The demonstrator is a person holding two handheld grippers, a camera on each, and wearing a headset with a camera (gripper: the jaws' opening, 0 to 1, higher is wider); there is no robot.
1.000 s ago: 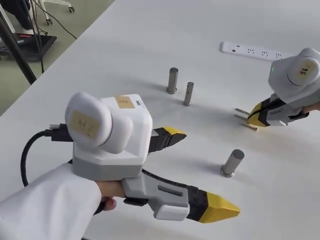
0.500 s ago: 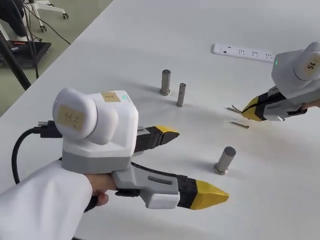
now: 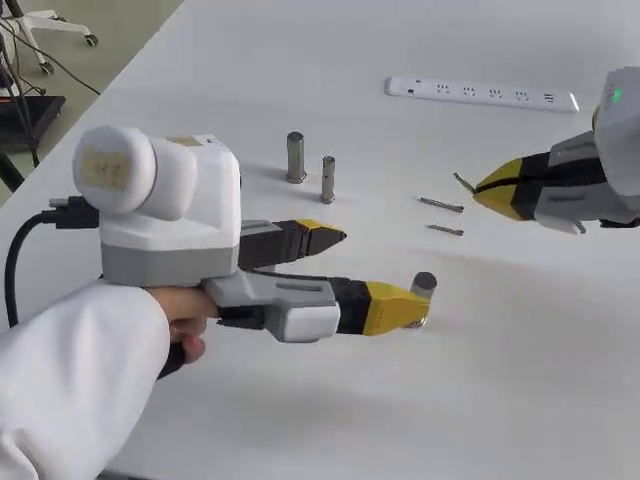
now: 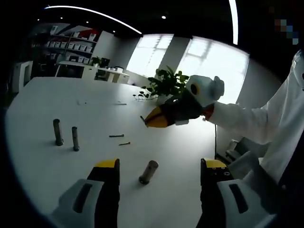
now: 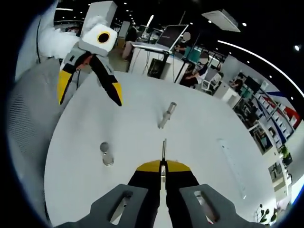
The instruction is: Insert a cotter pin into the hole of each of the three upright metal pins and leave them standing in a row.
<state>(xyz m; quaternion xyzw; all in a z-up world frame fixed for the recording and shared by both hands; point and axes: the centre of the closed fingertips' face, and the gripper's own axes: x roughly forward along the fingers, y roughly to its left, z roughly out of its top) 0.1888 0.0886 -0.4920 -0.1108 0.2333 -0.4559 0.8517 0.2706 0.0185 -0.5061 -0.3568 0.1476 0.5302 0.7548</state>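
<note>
Three metal pins [image 3: 328, 178] mid-frame look unpinned; my right gripper [image 3: 484, 190] pinches one cotter pin [image 5: 164, 149], my left gripper [image 3: 383, 271] gapes open.

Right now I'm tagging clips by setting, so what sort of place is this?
Probably an open-plan office or lab: a long white table, a monitor beyond it, and a potted plant by big windows.

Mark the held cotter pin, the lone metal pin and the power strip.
held cotter pin [image 5: 164, 151], right gripper view, mid-shaft
lone metal pin [image 4: 148, 172], left gripper view, mid-body
power strip [image 3: 480, 94], head view, top face middle
</note>
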